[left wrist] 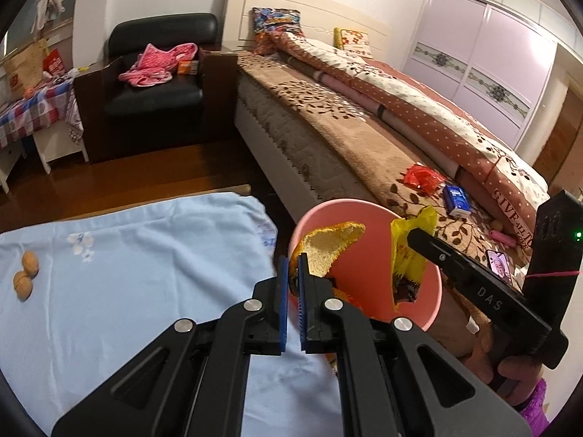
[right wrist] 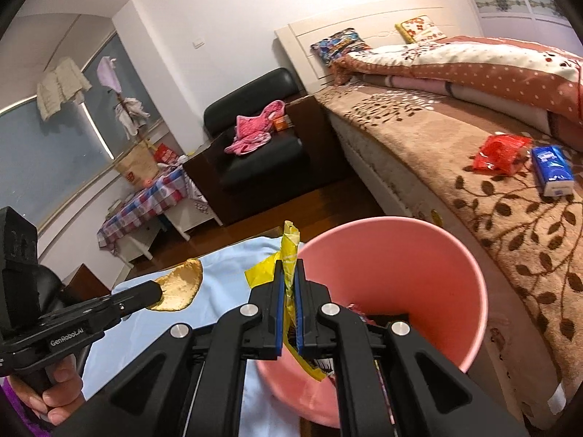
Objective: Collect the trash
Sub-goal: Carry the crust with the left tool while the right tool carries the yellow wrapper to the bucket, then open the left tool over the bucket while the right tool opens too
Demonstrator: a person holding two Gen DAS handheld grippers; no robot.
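My left gripper [left wrist: 293,260] is shut on a piece of orange peel [left wrist: 331,251], pale pith upward, held over the near rim of the pink bin [left wrist: 431,291]. My right gripper [right wrist: 289,266] is shut on a crumpled yellow wrapper [right wrist: 290,244] at the left rim of the pink bin [right wrist: 462,284]. In the left wrist view the yellow wrapper [left wrist: 408,255] hangs over the bin's mouth from the right gripper [left wrist: 413,236]. The right wrist view shows the left gripper [right wrist: 156,291] with the orange peel [right wrist: 182,284] left of the bin, above the light blue cloth [right wrist: 226,273].
Two walnuts [left wrist: 25,273] lie on the light blue cloth [left wrist: 145,273]. On the bed [left wrist: 346,138] lie a red wrapper [left wrist: 422,178], a blue tissue pack [left wrist: 457,200] and a phone [left wrist: 501,266]. A black armchair [left wrist: 156,91] with pink clothes stands behind.
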